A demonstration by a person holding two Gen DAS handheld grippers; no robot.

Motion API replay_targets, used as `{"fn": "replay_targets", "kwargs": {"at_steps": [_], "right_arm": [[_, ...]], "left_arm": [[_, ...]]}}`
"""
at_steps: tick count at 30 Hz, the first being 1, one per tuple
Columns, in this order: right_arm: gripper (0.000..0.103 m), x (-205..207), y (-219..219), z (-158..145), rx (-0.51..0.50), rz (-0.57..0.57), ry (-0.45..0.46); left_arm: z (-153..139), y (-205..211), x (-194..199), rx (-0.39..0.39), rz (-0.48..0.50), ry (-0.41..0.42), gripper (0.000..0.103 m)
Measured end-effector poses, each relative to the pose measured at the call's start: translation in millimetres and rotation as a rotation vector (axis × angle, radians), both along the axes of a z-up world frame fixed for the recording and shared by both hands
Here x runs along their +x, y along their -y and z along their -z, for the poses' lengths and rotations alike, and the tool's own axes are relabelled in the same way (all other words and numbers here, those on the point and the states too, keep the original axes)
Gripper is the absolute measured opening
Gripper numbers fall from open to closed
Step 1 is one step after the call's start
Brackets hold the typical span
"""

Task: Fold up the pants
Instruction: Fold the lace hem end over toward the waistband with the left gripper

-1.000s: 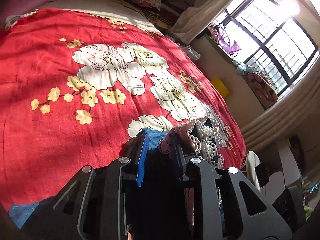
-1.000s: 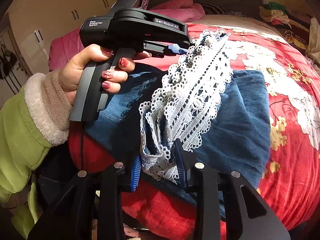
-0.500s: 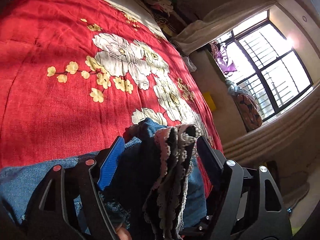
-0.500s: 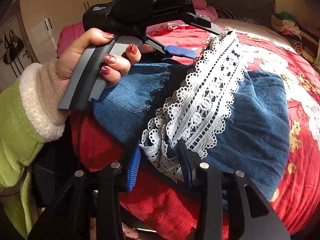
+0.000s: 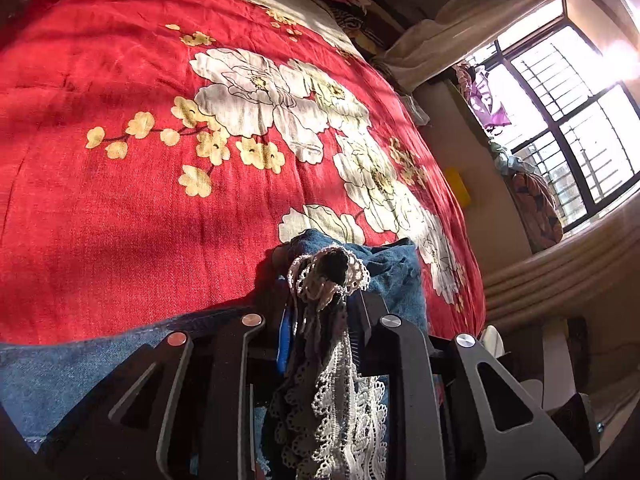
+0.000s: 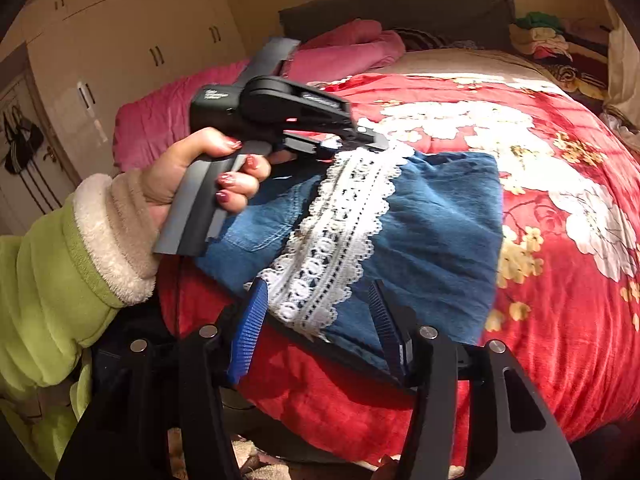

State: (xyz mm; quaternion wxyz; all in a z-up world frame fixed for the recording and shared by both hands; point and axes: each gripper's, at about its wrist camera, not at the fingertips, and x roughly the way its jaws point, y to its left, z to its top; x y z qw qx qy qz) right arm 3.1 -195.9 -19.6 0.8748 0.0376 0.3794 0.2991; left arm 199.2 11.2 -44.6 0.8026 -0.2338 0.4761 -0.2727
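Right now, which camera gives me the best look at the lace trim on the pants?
The right wrist view: the lace trim lies lit along the blue denim pants, from the left gripper toward the right gripper. The left wrist view shows it bunched and shadowed between closed jaws.

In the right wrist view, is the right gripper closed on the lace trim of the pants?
No, the right gripper stands open, its blue pads apart on either side of the lace trim, not pressing it.

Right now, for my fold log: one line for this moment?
left gripper: shut on lace hem | right gripper: open, just released | pants: on bed
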Motion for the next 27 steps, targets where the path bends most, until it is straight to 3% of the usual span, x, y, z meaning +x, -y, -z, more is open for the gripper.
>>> {"fn": "replay_targets", "kwargs": {"at_steps": [5, 9, 13, 19, 23, 27], "right_arm": [[0.051, 22, 28, 21, 0.014, 0.091, -0.082], [0.051, 27, 29, 35, -0.021, 0.101, -0.134], [0.052, 19, 23, 41, -0.072, 0.085, -0.135], [0.052, 19, 23, 43, -0.074, 0.081, -0.137], [0.055, 13, 32, 30, -0.024, 0.085, -0.119], [0.058, 8, 41, 17, 0.005, 0.105, -0.091]], "left_arm": [[0, -2, -4, 0.102, -0.020, 0.024, 0.015], [7, 9, -1, 0.197, -0.022, 0.033, 0.025], [11, 9, 1, 0.230, -0.046, 0.036, 0.036], [3, 2, -6, 0.212, -0.075, 0.054, 0.048], [-27, -11, -23, 0.151, -0.115, 0.118, 0.058], [-60, -13, -54, 0.157, -0.121, 0.188, 0.072]]}}
